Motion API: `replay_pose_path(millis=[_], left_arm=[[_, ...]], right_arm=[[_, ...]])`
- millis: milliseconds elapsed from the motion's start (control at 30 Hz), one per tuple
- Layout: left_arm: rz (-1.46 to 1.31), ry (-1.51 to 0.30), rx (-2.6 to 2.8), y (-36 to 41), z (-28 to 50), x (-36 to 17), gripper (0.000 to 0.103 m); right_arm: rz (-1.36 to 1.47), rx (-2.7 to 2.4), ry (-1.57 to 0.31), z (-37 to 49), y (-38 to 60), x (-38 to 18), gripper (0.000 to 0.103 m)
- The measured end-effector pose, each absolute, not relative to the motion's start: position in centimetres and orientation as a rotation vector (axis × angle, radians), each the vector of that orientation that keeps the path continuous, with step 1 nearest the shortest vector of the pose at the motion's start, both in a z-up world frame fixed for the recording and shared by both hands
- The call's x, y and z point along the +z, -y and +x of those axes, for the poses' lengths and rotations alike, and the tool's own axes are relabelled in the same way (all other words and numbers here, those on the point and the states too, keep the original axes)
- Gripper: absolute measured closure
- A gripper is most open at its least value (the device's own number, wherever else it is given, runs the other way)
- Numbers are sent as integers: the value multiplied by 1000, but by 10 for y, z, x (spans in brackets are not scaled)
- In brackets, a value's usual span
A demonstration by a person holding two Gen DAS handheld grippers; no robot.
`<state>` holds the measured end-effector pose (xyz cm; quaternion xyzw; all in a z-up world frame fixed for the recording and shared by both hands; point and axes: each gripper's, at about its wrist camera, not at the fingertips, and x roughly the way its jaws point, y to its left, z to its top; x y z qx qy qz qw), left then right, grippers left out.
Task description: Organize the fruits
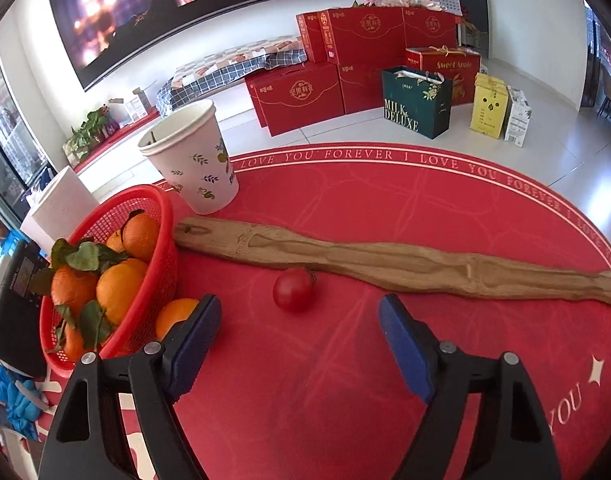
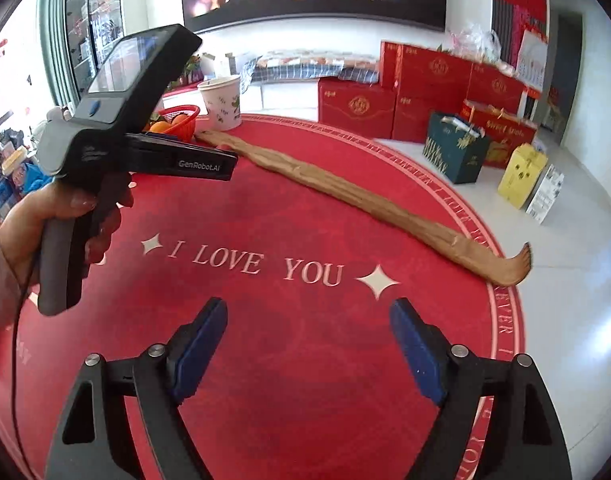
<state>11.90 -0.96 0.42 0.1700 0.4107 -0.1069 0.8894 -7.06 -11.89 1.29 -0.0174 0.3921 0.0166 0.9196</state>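
Fingers of the left gripper (image 1: pixel 299 312), blue-padded, stand wide apart above the round red table mat (image 1: pixel 345 360), holding nothing. Just ahead of the gap between them a small red fruit (image 1: pixel 294 289) lies on the mat, touching neither pad and resting close beside the long wooden piece (image 1: pixel 385 262) that runs across the mat from the basket toward the right edge. A loose orange (image 1: pixel 173 316) sits on the mat against the outer wall of the red mesh basket (image 1: pixel 161 240), partly hidden behind the left finger. The basket stands at the left edge of the mat and holds several oranges with green leaves (image 1: pixel 117 288). Beyond it, near the far-left edge, an upright paper cup (image 1: pixel 193 160) printed with leaves stands at the near end of the wooden piece. In the right wrist view the right gripper (image 2: pixel 308 320) likewise has its fingers spread wide and empty, hovering over the lettering "I LOVE YOU" near the mat's near edge; the person's left hand (image 2: pixel 45 224) grips the handle of the left gripper at the left of that view, and the basket and cup appear small behind it. Past the far edge of the mat, red gift boxes (image 1: pixel 305 96), a green paper bag (image 1: pixel 417 102) and a yellow carton (image 1: pixel 488 106) stand on the pale floor below a large wall screen (image 1: pixel 177 4).
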Motion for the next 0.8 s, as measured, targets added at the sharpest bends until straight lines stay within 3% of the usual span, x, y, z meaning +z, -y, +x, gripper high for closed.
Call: replay_pose_path(millis=[133, 233, 267, 300, 333, 400, 667, 800], left_arm=[[303, -851, -233, 11, 125, 1, 33], [250, -872, -271, 10, 125, 3, 60], [245, -876, -284, 10, 123, 3, 75], [243, -876, -302, 10, 121, 4, 80], [246, -871, -298, 10, 118, 4, 80], [233, -869, -300, 3, 109, 5, 80], [158, -899, -292, -46, 65, 9, 80], [175, -898, -293, -56, 49, 11, 78]], right_arm=[[163, 129, -873, -52, 141, 4, 18], [183, 150, -870, -44, 141, 5, 14], [178, 152, -872, -43, 138, 5, 14], [172, 154, -874, -40, 134, 5, 14], [169, 167, -875, -38, 130, 5, 13], [189, 238, -878, -29, 121, 5, 0], [470, 363, -874, -19, 142, 5, 0], [424, 314, -888, -27, 146, 11, 0]])
